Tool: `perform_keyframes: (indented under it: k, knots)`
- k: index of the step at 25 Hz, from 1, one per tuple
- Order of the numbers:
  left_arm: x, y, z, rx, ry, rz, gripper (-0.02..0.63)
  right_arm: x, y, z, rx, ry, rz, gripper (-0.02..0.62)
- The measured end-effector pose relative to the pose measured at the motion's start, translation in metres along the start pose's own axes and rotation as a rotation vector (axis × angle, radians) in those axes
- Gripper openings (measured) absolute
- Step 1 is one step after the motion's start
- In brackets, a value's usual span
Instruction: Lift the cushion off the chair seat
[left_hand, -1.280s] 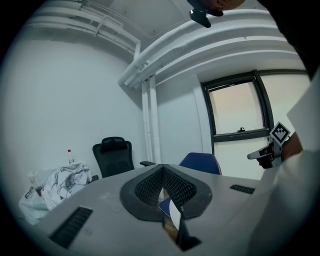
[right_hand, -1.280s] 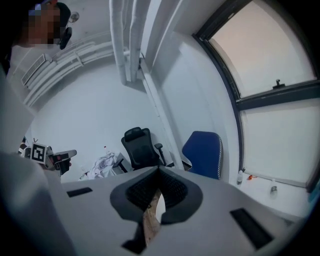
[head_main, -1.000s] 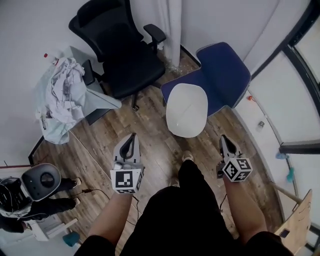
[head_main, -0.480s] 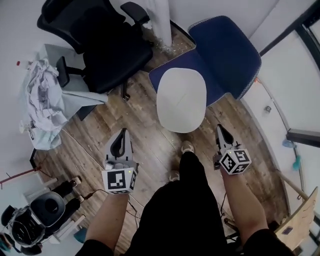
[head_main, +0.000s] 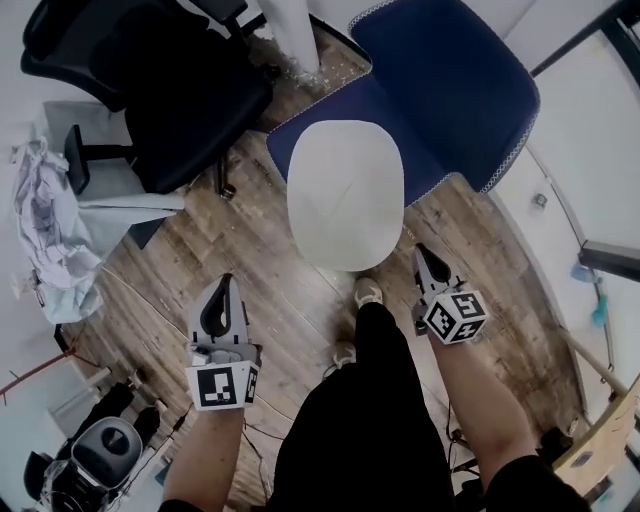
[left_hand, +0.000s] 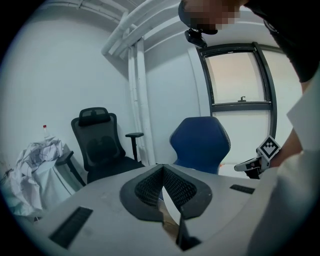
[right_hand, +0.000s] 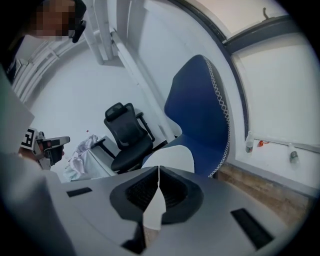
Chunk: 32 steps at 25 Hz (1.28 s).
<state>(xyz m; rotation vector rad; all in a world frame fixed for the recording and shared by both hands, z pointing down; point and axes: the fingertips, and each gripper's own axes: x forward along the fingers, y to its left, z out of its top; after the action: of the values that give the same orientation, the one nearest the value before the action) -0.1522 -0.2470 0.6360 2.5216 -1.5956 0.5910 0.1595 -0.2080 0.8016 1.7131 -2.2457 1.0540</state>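
far left, a crumpled cloth (head_main: 45, 235) lies heaped beside a black office chair (head_main: 175, 95); neither has a part in the job. the left gripper (head_main: 223, 282) hangs over the wooden floor (head_main: 290, 300), near and left of the target. its jaws are together at the tips with nothing between them.

the white oval cushion (head_main: 345, 195) lies flat on the seat of the blue chair (head_main: 455, 85), covering the front of that seat, with its near edge towards the person. nothing touches it.

the right gripper (head_main: 421, 252) sits just off the cushion's near right edge, apart from it. its jaws are likewise pressed together and empty, and they point towards the chair.

this looks like the approach step: both grippers flank the cushion's near end, but no grasp has begun. the next move calls for parting the jaws, most likely on both sides, then bringing them in at the cushion's left and right edges. each pair should straddle the rim before closing. the cushion looks soft and wide, so an even, two-sided pinch should keep it from sagging as it rises.
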Motion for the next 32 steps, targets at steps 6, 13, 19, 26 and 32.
perform_keyframes:
  k: [6,13,19,26,32]
  knots:
    - [0.025,-0.004,-0.045,0.049,0.051,0.007,0.005,0.033,-0.014,-0.046,-0.017,0.057,0.044,0.012]
    - [0.053,-0.012,-0.068,0.039,0.058,-0.003,0.005,0.060,-0.042,-0.076,0.061,0.061,0.045,0.016]
    - [0.064,-0.020,-0.091,0.027,0.083,-0.017,0.005,0.083,-0.052,-0.097,0.175,0.096,0.086,0.249]
    - [0.069,-0.022,-0.109,0.018,0.117,-0.023,0.005,0.104,-0.073,-0.121,0.265,0.110,0.053,0.289]
    - [0.067,-0.016,-0.127,0.011,0.145,-0.014,0.005,0.127,-0.066,-0.120,0.362,0.091,0.087,0.290]
